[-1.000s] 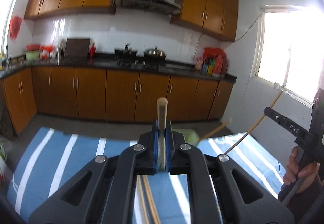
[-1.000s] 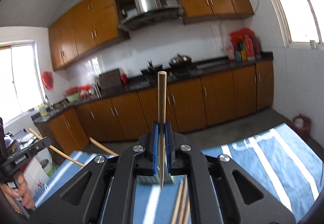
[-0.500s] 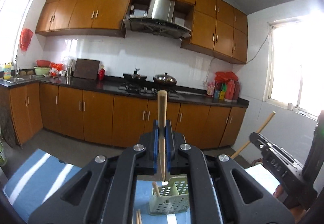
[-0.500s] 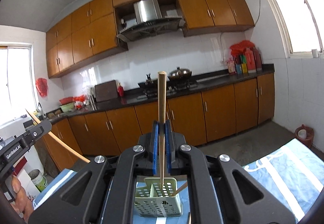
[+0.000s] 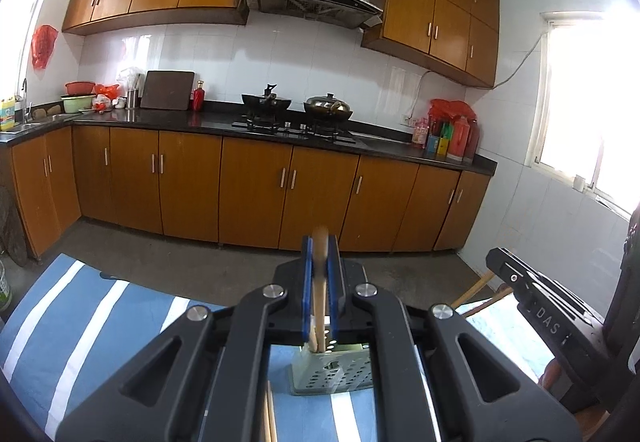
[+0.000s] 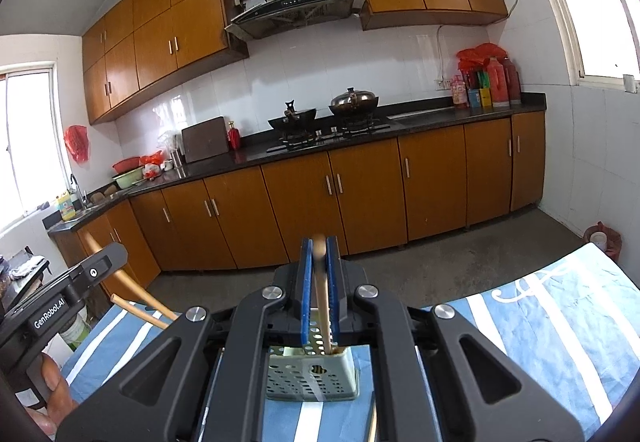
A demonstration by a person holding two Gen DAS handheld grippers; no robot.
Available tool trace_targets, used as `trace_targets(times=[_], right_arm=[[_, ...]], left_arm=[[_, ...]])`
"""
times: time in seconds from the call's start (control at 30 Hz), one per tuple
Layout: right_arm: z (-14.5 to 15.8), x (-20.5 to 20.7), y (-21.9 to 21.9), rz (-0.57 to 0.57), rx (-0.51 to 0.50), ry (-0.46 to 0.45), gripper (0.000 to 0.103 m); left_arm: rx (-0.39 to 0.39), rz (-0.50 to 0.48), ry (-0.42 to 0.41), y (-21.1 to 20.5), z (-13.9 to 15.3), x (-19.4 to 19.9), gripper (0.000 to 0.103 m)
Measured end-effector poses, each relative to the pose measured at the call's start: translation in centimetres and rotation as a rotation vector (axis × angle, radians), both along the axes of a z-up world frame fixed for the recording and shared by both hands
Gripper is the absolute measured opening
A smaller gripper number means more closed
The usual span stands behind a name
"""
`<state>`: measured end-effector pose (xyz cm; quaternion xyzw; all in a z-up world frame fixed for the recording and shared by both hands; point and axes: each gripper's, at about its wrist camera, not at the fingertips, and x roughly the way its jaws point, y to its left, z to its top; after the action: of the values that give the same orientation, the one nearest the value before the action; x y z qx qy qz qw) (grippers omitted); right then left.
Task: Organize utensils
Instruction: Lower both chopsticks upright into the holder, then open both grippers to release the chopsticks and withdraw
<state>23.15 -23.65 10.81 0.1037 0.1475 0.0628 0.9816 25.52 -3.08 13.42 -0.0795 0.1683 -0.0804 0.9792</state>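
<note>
Blue-and-white striped tablecloth [image 5: 100, 322] (table beneath unseen), perforated green utensil basket [image 6: 312, 378], loose chopsticks [image 5: 267, 418].

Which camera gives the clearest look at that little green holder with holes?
The right wrist view: the green utensil holder shows its rim, perforated front and a chopstick entering. In the left wrist view the holder is darker, its rim partly hidden.

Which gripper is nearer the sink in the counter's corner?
Left. The left gripper stands over the basket on the sink side of the table; the right gripper is beside it, on the side away from the sink.
</note>
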Motion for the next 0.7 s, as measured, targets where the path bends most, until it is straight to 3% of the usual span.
trace_targets(times=[0.1,0.17,0.4,0.53,0.63,0.7], right_arm=[[0.5,-0.6,-0.1,-0.004,-0.003,-0.005,0.016],[1.1,-1.7,-0.5,-0.013,-0.006,-0.024,0.029],[0.8,-5.1,-3.4,-0.066,-0.022,-0.006,0.029],[-3.2,-6.3,-5.1,-0.098,-0.067,0.116,0.029],[-8.3,-6.0,-5.5,-0.073,-0.078,0.278,0.029],[-11.7,-5.7,-5.2,-0.045,-0.061,0.381,0.026]], left_arm=[[-0.012,0.011,-0.001,0.5,0.5,-0.4,0.010],[-0.022,0.020,-0.004,1.2,1.0,-1.0,0.013],[-0.017,0.053,0.027,4.6,0.8,-5.0,0.024],[0.038,0.058,0.129,6.7,-3.4,-7.0,0.025],[0.095,0.058,0.238,7.6,-8.1,-7.4,0.025],[0.090,0.053,0.308,7.9,-10.8,-7.5,0.025]])
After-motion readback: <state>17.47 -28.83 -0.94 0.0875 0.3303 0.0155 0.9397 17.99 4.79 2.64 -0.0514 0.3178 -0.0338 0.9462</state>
